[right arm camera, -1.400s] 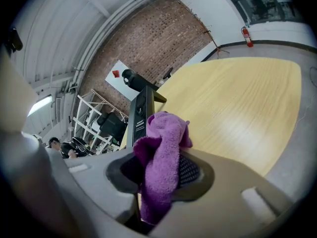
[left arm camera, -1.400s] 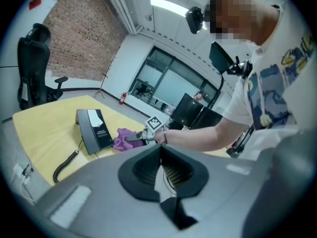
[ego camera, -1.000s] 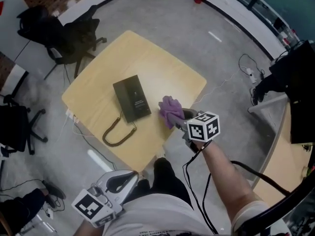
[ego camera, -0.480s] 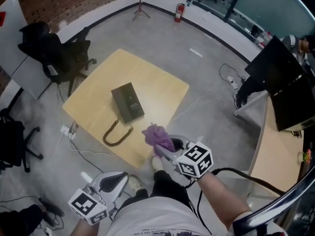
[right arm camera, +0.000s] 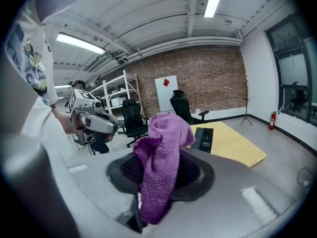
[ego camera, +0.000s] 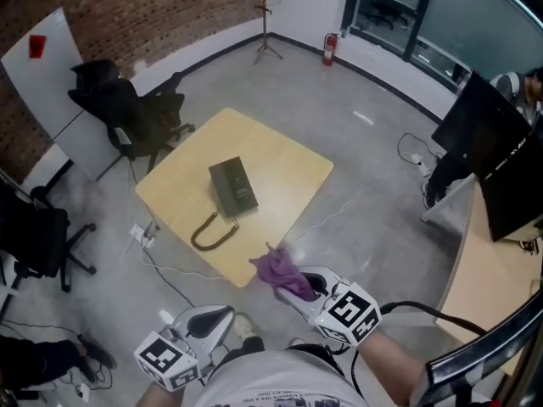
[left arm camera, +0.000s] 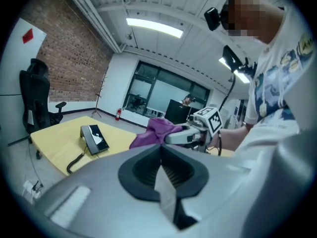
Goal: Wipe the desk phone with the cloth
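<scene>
Right gripper (ego camera: 297, 283) clamped on crumpled purple cloth (ego camera: 277, 269); left gripper (ego camera: 221, 315) jaws together, empty; dark desk phone (ego camera: 233, 186), coiled cord, on table (ego camera: 284, 164) ahead of both

A black office chair (ego camera: 140, 117) draped in dark clothing stands near the pale square wooden table (ego camera: 284, 164), at its left; a red fire extinguisher (ego camera: 327, 49) stands well beyond it.

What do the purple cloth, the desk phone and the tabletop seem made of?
Purple cloth: soft fuzzy pile, likely microfibre or terry. Desk phone: dark matte casing, probably plastic. Tabletop: pale yellow, smooth, looks like wood laminate.
</scene>
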`<state>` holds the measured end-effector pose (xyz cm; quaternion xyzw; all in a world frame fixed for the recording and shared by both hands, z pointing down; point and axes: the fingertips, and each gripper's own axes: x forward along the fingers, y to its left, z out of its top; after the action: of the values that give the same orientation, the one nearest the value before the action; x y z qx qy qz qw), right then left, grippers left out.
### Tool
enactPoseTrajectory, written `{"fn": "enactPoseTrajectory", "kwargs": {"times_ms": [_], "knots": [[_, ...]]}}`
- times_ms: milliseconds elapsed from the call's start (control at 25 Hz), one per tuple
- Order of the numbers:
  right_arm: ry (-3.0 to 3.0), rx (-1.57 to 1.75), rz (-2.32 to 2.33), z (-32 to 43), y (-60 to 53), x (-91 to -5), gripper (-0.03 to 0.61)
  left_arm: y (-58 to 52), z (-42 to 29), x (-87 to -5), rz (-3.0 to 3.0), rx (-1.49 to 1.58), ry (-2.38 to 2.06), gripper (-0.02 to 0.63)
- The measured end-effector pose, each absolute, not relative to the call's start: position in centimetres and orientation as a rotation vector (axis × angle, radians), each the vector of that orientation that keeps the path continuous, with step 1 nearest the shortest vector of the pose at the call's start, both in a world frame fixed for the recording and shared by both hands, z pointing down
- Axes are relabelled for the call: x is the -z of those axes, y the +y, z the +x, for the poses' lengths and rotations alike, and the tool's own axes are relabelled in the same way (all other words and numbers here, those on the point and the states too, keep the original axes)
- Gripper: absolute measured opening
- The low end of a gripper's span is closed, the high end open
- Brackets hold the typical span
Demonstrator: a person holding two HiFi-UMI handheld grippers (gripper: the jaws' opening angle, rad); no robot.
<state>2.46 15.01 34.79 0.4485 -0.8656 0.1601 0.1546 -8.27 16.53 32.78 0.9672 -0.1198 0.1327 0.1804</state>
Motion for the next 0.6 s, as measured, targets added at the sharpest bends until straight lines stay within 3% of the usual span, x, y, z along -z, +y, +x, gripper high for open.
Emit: {"fn": "enactPoseTrajectory", "kwargs": {"times_ms": [600], "knots": [[-2.627, -0.335, 1.167, 3.4, 26.6, -32.6, 0.121, 28.9, -5.6, -32.4, 2.694, -0.401, -0.455, 0.005]]}}
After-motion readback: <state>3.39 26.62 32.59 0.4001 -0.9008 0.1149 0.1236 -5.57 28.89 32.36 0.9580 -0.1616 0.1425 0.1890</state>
